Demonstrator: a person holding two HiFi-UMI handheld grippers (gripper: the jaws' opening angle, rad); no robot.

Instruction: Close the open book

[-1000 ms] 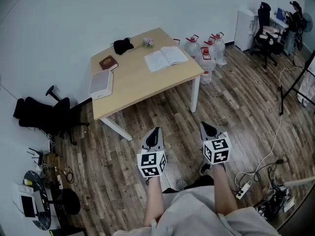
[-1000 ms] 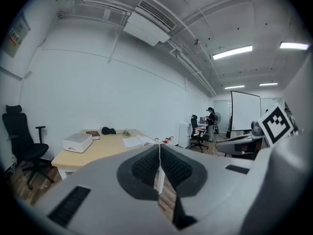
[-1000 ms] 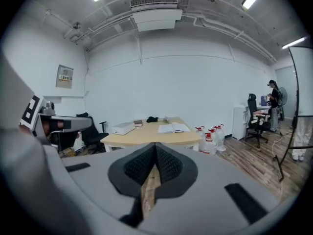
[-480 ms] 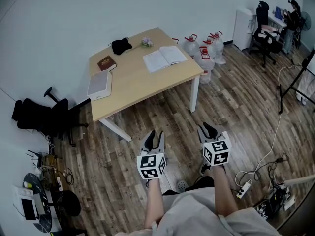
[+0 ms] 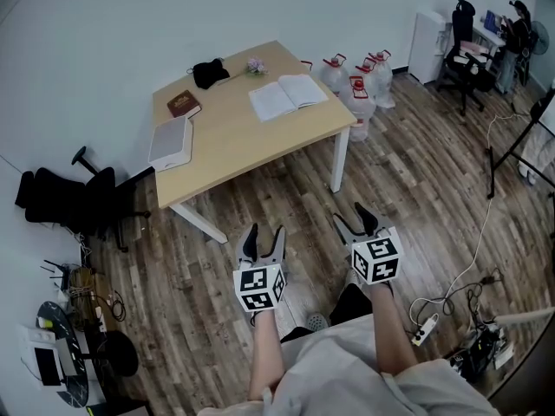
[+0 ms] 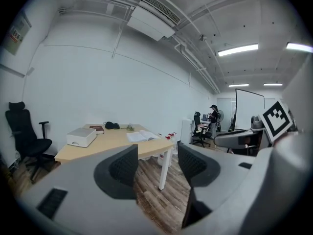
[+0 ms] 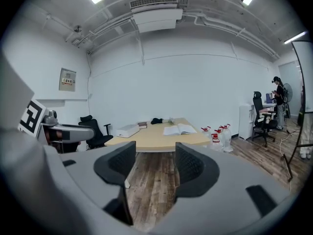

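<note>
I see 1 table (image 5: 251,141) with a pale wood top and white legs, standing on a dark plank floor (image 5: 416,172). 5 things lie on it. The open book (image 5: 288,96) lies flat toward the far right corner, pages up. A white box (image 5: 171,142) sits by the left edge, with a closed brown book (image 5: 183,104) just beyond it. Along the far edge are a black bundle (image 5: 208,72) and a small bunch of flowers (image 5: 255,65).

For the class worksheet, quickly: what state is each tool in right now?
Left tool: open, jaws just opened, nothing between them.
Right tool: open, jaws just opened, nothing between them.
</note>
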